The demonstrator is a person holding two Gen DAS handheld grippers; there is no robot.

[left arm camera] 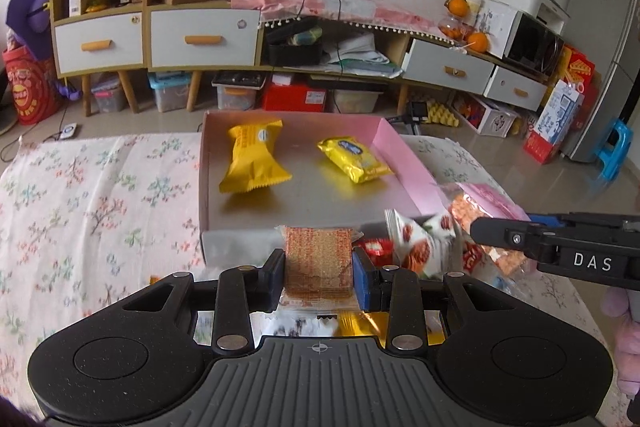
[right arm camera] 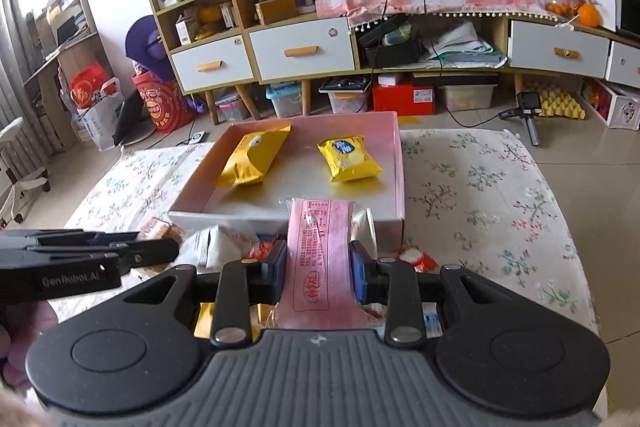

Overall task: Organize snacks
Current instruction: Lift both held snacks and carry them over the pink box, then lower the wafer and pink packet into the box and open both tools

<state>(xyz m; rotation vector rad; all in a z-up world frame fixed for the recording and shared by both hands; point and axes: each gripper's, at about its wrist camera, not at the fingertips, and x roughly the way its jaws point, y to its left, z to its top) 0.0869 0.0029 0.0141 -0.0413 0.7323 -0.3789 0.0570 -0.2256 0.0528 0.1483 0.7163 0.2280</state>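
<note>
Left wrist view: the left tongs point(left arm camera: 319, 273) are clamping a clear-wrapped cracker pack point(left arm camera: 319, 259) just in front of the pink box point(left arm camera: 404, 163) on the floral worktop point(left arm camera: 100, 203). Two yellow snack packs point(left arm camera: 253, 157) are lying inside the box.

Right wrist view: the right tongs point(right arm camera: 318, 273) are gripping a pink snack packet point(right arm camera: 320, 251) at the box's near wall, above loose snacks point(right arm camera: 224, 241).

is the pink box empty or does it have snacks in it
Not empty: the pink box holds two yellow packets, one orange-yellow, one bright yellow.
</note>
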